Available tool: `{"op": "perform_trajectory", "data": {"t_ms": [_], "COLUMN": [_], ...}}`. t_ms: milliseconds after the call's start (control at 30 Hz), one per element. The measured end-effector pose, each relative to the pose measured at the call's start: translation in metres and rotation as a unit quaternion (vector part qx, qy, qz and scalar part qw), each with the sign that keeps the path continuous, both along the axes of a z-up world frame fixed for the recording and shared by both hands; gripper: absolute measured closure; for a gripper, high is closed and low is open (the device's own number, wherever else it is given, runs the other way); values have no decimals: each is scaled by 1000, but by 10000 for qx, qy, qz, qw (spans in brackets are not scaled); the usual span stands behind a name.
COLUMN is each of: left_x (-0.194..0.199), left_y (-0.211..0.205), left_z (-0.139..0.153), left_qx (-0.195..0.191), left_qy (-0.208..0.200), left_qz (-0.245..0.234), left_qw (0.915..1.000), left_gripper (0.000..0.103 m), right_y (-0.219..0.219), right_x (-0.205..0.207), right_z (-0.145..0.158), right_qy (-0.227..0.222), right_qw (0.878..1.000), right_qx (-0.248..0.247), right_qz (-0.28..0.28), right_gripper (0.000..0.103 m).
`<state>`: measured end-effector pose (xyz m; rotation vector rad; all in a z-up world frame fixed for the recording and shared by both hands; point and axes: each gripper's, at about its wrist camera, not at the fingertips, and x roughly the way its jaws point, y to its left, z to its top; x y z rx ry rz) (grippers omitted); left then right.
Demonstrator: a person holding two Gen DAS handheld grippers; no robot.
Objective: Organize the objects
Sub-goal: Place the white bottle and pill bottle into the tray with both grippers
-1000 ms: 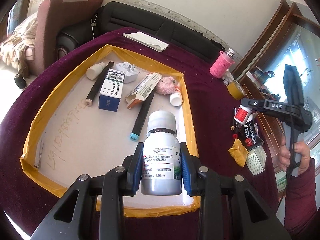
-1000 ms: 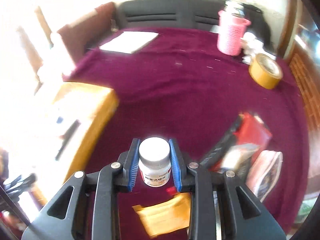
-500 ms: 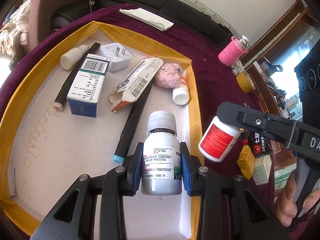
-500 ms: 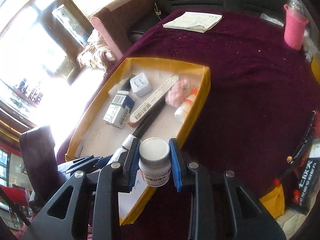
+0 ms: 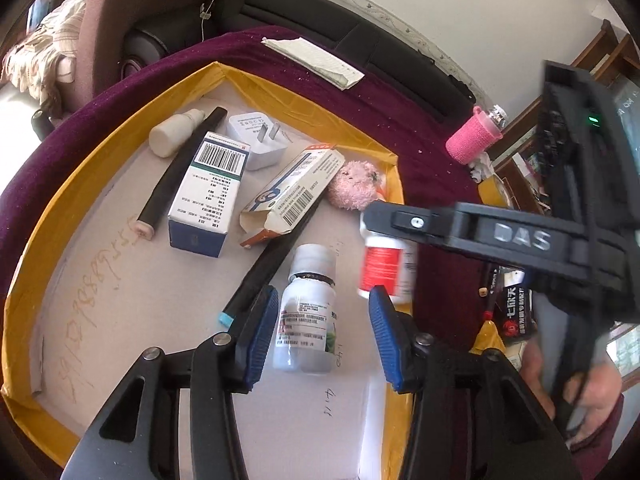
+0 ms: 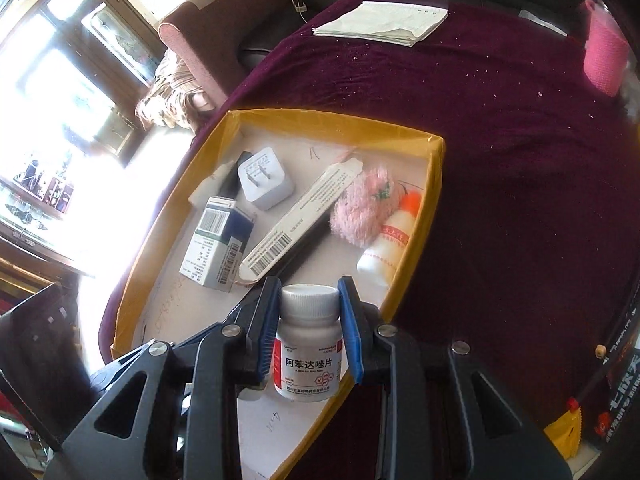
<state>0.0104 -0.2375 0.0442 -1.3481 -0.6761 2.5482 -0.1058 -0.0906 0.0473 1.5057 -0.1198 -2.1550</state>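
A yellow-rimmed cardboard tray [image 5: 396, 184] lies on a maroon cloth. On its floor stands a green-labelled bottle with a white cap [image 5: 308, 312]. My left gripper [image 5: 322, 332] sits around it with the jaws opening, and a clear gap shows at the right pad [image 5: 384, 332]. My right gripper [image 6: 308, 312] is shut on a white pill bottle with a red label [image 6: 308, 344], held above the tray's [image 6: 434, 184] near right rim. In the left wrist view that bottle [image 5: 384, 268] hangs blurred under the right gripper [image 5: 390, 240], just right of the green-labelled bottle.
The tray also holds a blue-and-white medicine box [image 5: 208, 192], a charger plug [image 5: 260, 140], a long opened carton [image 5: 296, 196], a pink fluffy ball [image 5: 356, 186], two black pens and small white bottles. Folded paper [image 6: 384, 20], a pink-sleeved bottle [image 5: 474, 140] and packets [image 5: 512, 308] lie on the cloth.
The left jaws have spread off the green-labelled bottle, which now rests on the tray floor. The right gripper has carried the red-labelled bottle lower and closer in over the tray's right edge.
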Motion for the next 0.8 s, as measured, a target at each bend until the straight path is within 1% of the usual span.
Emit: {"op": "perform_trajectory", "data": {"t_ms": [33, 100, 167, 233, 267, 300, 367, 467, 500, 600, 700, 733, 767, 800], "left_x": [4, 13, 21, 23, 23, 23, 25, 28, 28, 28, 19, 14, 9, 5], "left_y": [0, -1, -3, -2, 0, 1, 5, 13, 16, 20, 24, 26, 29, 31], "left_z": [4, 10, 14, 14, 13, 12, 9, 4, 2, -5, -15, -19, -22, -23], "left_qx": [-20, -50, -72, -141, -183, -213, -238, -282, -334, -458, -557, -572, -616, -701], "left_qy": [71, 199, 290, 308, 304, 294, 259, 164, 126, -50, -323, -423, -500, -553], "left_qz": [-6, 4, 33, 19, -14, -37, -91, -222, -245, -221, -196, -211, -207, -177], "left_qw": [10000, 9998, 9995, 9994, 9994, 9993, 9993, 9992, 9991, 9987, 9977, 9972, 9966, 9958], "left_gripper": [61, 56, 53, 53, 53, 53, 53, 53, 53, 53, 53, 55, 63, 67], "right_y": [-2, -4, -5, -4, -3, -1, 5, 24, 30, 56, 84, 94, 105, 117], "right_x": [-4, -11, -18, -23, -25, -26, -24, -13, -8, 15, 41, 49, 58, 69], "right_z": [-3, -9, -10, -11, -13, -15, -12, 4, 11, 31, 43, 46, 49, 52], "right_qy": [-17, -33, 2, -25, -88, -152, -173, 63, 179, 606, 857, 891, 932, 991], "right_qw": [10000, 9998, 9998, 9998, 9997, 9995, 9986, 9965, 9959, 9932, 9900, 9888, 9873, 9852], "right_qx": [50, 156, 139, 72, -19, -118, -338, -582, -598, -563, -620, -672, -747, -820], "right_qz": [-22, -98, -145, -181, -205, -245, -356, -603, -660, -818, -937, -987, -1047, -1133], "right_gripper": [77, 76, 76, 69, 57, 53, 53, 52, 49, 47, 46, 46, 46, 46]}}
